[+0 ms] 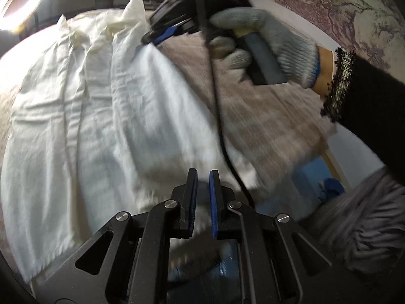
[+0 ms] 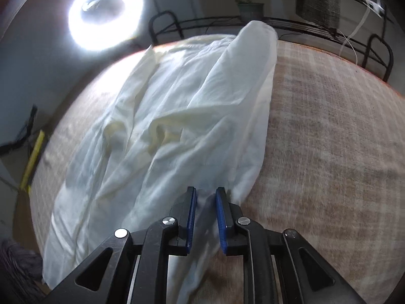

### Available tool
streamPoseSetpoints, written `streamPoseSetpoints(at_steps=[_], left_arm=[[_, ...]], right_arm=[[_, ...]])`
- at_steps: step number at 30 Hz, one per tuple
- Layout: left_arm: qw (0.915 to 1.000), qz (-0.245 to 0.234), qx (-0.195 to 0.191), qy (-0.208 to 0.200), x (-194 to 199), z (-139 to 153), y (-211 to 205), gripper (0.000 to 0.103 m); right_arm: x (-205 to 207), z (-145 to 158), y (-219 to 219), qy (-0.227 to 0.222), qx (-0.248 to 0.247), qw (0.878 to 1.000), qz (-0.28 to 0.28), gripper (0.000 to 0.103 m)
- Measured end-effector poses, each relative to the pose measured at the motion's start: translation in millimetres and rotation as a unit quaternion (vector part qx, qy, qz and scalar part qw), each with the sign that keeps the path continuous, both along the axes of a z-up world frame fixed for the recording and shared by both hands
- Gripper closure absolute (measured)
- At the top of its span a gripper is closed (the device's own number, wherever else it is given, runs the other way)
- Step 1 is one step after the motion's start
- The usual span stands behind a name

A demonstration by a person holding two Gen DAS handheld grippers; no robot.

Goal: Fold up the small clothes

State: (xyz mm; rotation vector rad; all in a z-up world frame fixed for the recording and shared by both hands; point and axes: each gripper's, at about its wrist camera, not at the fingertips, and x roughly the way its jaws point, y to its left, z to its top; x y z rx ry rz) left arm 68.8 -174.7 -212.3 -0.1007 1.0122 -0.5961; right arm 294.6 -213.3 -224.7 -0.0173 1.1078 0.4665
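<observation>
Two black grippers with blue-padded fingers work at one garment. On the right gripper [image 2: 205, 197], its own camera shows the jaws a narrow way apart with a fold of the thin white crumpled shirt [image 2: 162, 131] running between the pads; whether the pads actually pinch the cloth cannot be told from the blur. The left gripper [image 1: 203, 177] has its jaws likewise standing slightly apart, with white cloth showing blurred behind and between the pads, and a firm grip cannot be confirmed there either. In the left wrist view the right gripper [image 1: 162, 35] appears farther off, its tips touching the shirt's [image 1: 88, 116] right edge, held by the person's right hand [image 1: 268, 43] in a grey knitted glove with a blue cuff, above a black fuzzy sleeve [image 1: 367, 96]. A black cable [image 1: 220, 116] hangs down from that tool across the scene. The shirt lies spread lengthwise on the beige checked woven table cover [image 2: 329, 139], its left part flat and wrinkled, its right edge lifted into a ridge that rises to a rounded peak at the far end. Beyond the table's far edge a bright ring light [image 2: 105, 17] glares at the upper left, a black metal rail [image 2: 303, 25] runs along behind, and a small potted plant [image 2: 249, 8] stands near it.
</observation>
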Motion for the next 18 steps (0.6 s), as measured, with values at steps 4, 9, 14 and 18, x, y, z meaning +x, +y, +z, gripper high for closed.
streamPoseSetpoints(at_steps=[4,9,14,18], left_arm=[[0.9999,0.0,-0.016,0.006,-3.1,31.4,33.3,0.097],[0.9992,0.027,-0.018,-0.025,16.1,84.2,91.1,0.095],[0.9932,0.083,0.027,-0.077,79.6,115.2,152.2,0.092],[0.9898,0.113,0.031,-0.08,146.8,106.8,188.6,0.092]], right_arm=[[-16.3,25.9,-17.9,0.001,0.023,1.0,-0.002,0.085],[-29.0,75.9,-38.7,-0.012,0.062,0.998,0.004,0.084],[-22.4,112.9,-40.7,-0.036,0.062,0.997,0.005,0.084],[-1.9,113.2,-23.8,-0.038,0.085,0.996,0.005,0.076]])
